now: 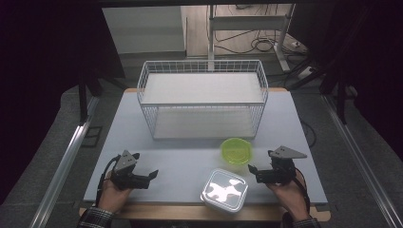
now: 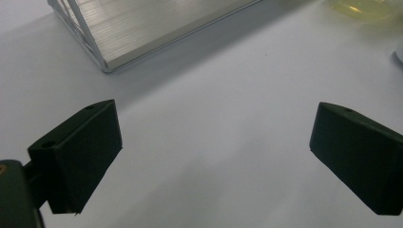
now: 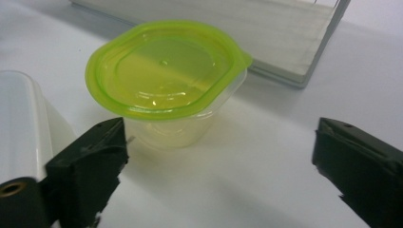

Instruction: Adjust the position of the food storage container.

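Table [image 1: 142,156]: basket [image 1: 203,102], green-lidded cup [image 1: 236,151], white box [image 1: 224,189].

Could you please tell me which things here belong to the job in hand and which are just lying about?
In play, by my reading:
- green-lidded cup, ahead of the open right gripper
- white lidded box
- wire basket, perhaps the destination
- left gripper, open over bare table

Lying about:
- cables on the floor

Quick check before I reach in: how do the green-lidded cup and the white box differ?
The green-lidded cup is round with a clear body and a lime lid; the white box is square with rounded corners and opaque white. The cup looks smaller across than the box. The cup stands nearer the wire basket; the box sits at the table's near edge. Both are lidded, upright and untouched.
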A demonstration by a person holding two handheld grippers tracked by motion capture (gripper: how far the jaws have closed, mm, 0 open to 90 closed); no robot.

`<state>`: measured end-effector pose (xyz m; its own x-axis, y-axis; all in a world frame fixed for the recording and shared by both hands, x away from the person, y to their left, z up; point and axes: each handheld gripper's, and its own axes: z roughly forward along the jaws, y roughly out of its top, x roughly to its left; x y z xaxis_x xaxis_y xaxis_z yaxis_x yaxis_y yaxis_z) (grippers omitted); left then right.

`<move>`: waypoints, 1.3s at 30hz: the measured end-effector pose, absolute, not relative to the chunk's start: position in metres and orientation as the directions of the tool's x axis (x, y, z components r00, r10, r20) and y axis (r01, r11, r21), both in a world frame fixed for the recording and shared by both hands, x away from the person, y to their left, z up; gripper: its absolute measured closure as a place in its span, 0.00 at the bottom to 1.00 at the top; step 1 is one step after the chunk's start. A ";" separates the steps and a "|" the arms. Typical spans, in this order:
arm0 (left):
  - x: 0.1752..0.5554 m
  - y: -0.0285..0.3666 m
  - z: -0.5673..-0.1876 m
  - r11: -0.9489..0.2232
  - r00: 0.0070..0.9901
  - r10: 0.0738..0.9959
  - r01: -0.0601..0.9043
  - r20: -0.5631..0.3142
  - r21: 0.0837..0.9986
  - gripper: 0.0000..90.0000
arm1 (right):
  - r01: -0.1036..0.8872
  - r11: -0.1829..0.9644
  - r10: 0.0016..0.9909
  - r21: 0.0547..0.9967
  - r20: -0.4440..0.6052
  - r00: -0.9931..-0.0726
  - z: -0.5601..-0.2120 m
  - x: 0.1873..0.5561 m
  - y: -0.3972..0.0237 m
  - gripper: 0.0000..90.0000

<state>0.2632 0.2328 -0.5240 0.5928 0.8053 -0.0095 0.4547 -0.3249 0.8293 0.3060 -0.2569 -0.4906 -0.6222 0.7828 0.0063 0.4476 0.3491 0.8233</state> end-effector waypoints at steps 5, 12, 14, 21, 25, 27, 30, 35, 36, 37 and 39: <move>0.263 0.232 -0.524 -0.330 0.601 0.799 0.447 -0.007 0.831 0.03 | 0.421 0.356 0.773 0.834 -0.010 -0.635 -0.480 0.305 -0.257 0.21; 0.263 0.229 -0.524 -0.347 0.605 0.796 0.441 0.011 0.828 0.03 | 0.420 0.387 0.726 0.821 0.010 -0.688 -0.469 0.310 -0.248 0.49; 0.262 0.228 -0.524 -0.352 0.607 0.794 0.440 0.015 0.826 0.03 | 0.421 0.400 0.706 0.814 0.019 -0.708 -0.466 0.311 -0.244 0.58; 0.262 0.226 -0.525 -0.368 0.609 0.792 0.437 0.032 0.821 0.03 | 0.393 0.486 0.649 0.781 -0.021 -0.760 -0.459 0.317 -0.225 0.86; 0.263 0.226 -0.525 -0.368 0.608 0.793 0.436 0.033 0.821 0.03 | 0.389 0.523 0.622 0.758 -0.028 -0.782 -0.461 0.323 -0.216 0.97; 0.263 0.226 -0.525 -0.368 0.608 0.794 0.437 0.033 0.821 0.03 | 0.384 0.535 0.614 0.752 -0.035 -0.788 -0.461 0.325 -0.212 0.99; 0.263 0.225 -0.525 -0.370 0.609 0.793 0.439 0.032 0.819 0.03 | 0.384 0.528 0.619 0.757 -0.034 -0.785 -0.460 0.329 -0.207 1.00; 0.262 0.223 -0.526 -0.389 0.614 0.788 0.438 0.047 0.811 0.03 | 0.377 0.522 0.602 0.765 -0.017 -0.798 -0.460 0.336 -0.198 1.00; 0.262 0.223 -0.526 -0.390 0.614 0.788 0.439 0.047 0.809 0.03 | 0.376 0.524 0.598 0.764 -0.016 -0.802 -0.460 0.337 -0.195 1.00; 0.262 0.222 -0.526 -0.391 0.614 0.788 0.439 0.048 0.809 0.03 | 0.373 0.527 0.592 0.764 -0.015 -0.806 -0.461 0.338 -0.193 1.00; 0.262 0.222 -0.526 -0.393 0.615 0.787 0.440 0.048 0.807 0.03 | 0.367 0.533 0.581 0.762 -0.015 -0.814 -0.462 0.341 -0.186 1.00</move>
<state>0.2622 0.2220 -0.5263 0.6151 0.7870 0.0477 0.4400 -0.3929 0.8075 0.3409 -0.1863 -0.4620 -0.8141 0.5805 -0.0146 0.3667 0.5334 0.7622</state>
